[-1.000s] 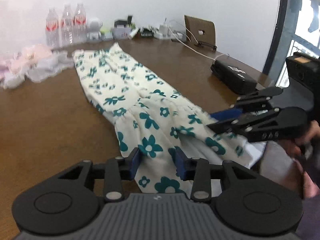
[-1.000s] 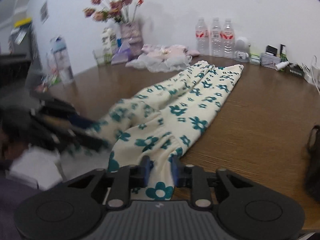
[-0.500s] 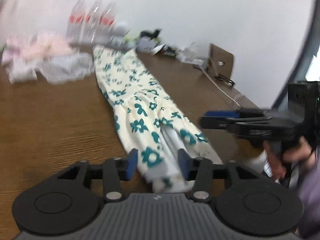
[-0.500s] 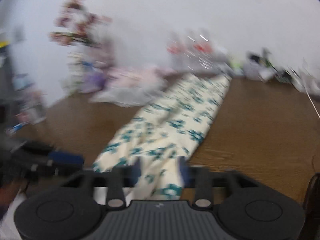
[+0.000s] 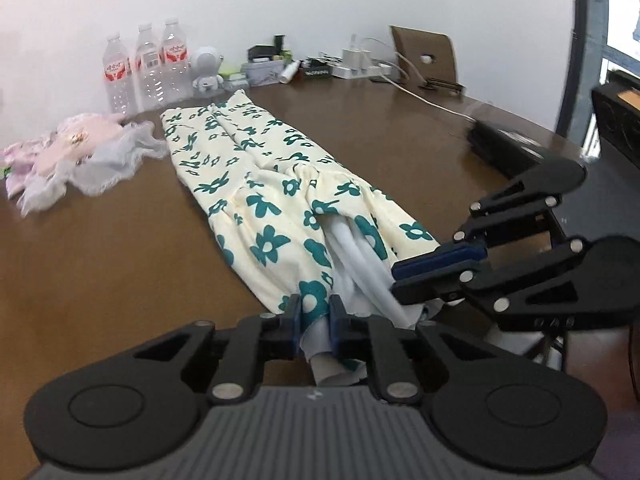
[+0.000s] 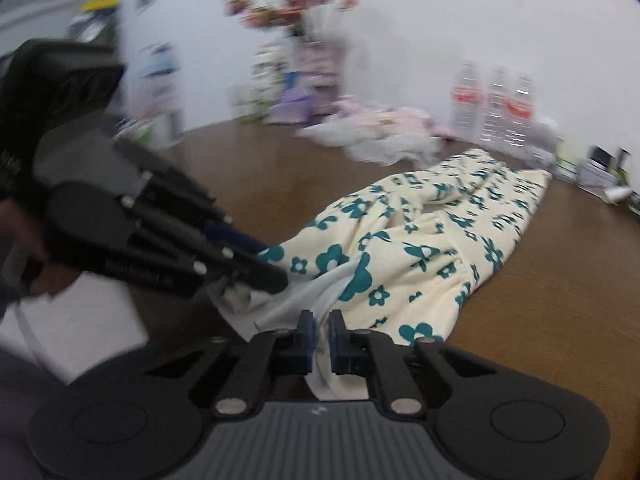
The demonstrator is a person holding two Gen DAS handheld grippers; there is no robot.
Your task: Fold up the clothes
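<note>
Lying lengthwise on brown wood tabletop: floral garment, cream w/ teal flowers, far end near the back wall, near end bunched at tabletop's near edge w/ white lining showing. Left tool: closed on garment's near hem, cloth pinched between blue pads. Right tool: closed on white lining/hem at garment's near end; in left wrist view it enters from the right, tips clamped tight on the same bunched end, just beside the left tool. Right wrist view blurred; left tool shows there at left, tips on the cloth. Person's hand partly visible behind it, detail unclear. Other items: 3 clear water bottles w/ red labels, upright at far wall; small white figurine just right of them; pile of pink/white lacy cloth at far left, apart from the garment; power strip and chargers at far right w/ white cable trailing across the tabletop; black case at right; flowers in vase at far left in right wrist view, blurred.
</note>
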